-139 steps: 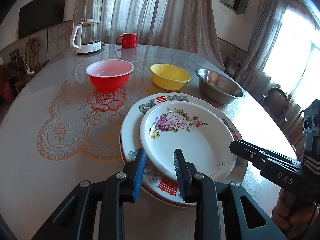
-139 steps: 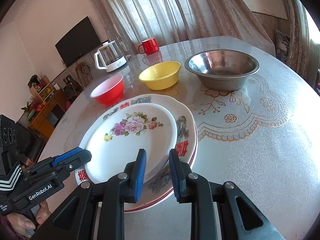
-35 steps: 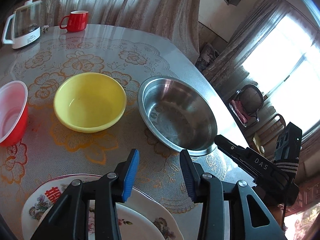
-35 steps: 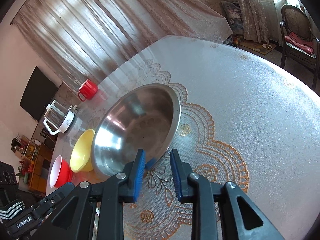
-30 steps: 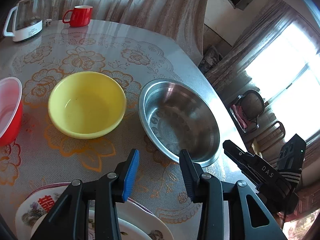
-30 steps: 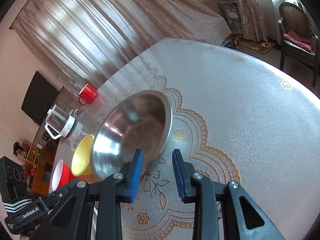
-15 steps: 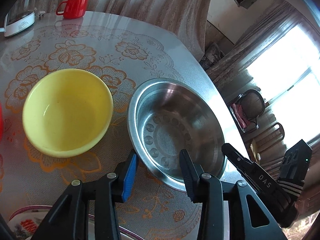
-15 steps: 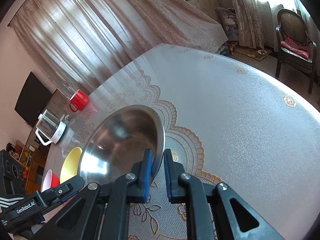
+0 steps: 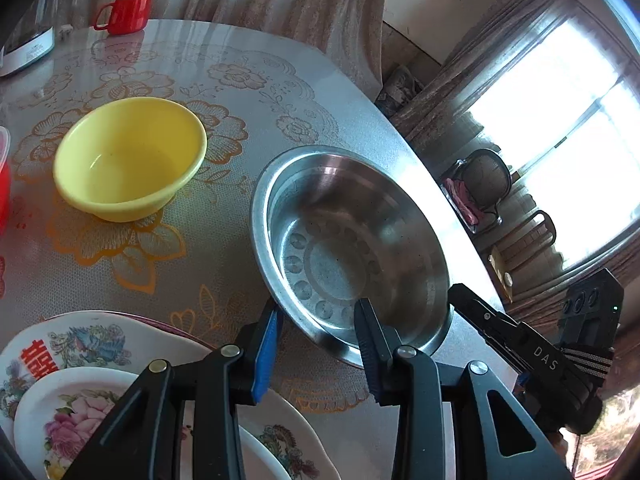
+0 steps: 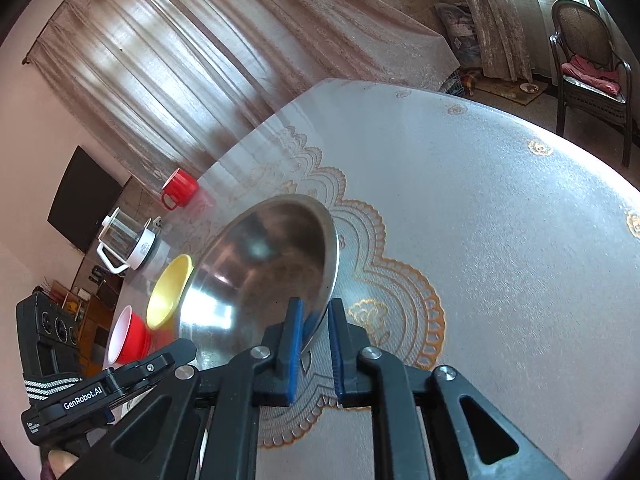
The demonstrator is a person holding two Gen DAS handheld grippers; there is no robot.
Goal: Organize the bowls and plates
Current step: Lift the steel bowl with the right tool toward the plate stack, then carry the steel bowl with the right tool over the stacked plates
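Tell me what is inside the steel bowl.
The steel bowl holds nothing loose: only its bare, dimpled bottom shows. The left tongs cover a strip of the near rim, so that part cannot be checked.

Right gripper [image 10: 314, 316], previously apart at the steel bowl [image 9: 352, 256], has closed on its rim. Left gripper [image 9: 318, 326] has advanced from the plates [image 9: 92, 360] to straddle the bowl's near rim.

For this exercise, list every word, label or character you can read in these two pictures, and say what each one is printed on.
"DAS": on the right gripper, seen from the left wrist.
"GenRobot.AI": on the left gripper, seen from the right wrist.
Small white print below "GenRobot.AI": too small to read.
"囍", in red: on the rim of the large floral plate.
Faint mark on the white kettle: too blurred to read.
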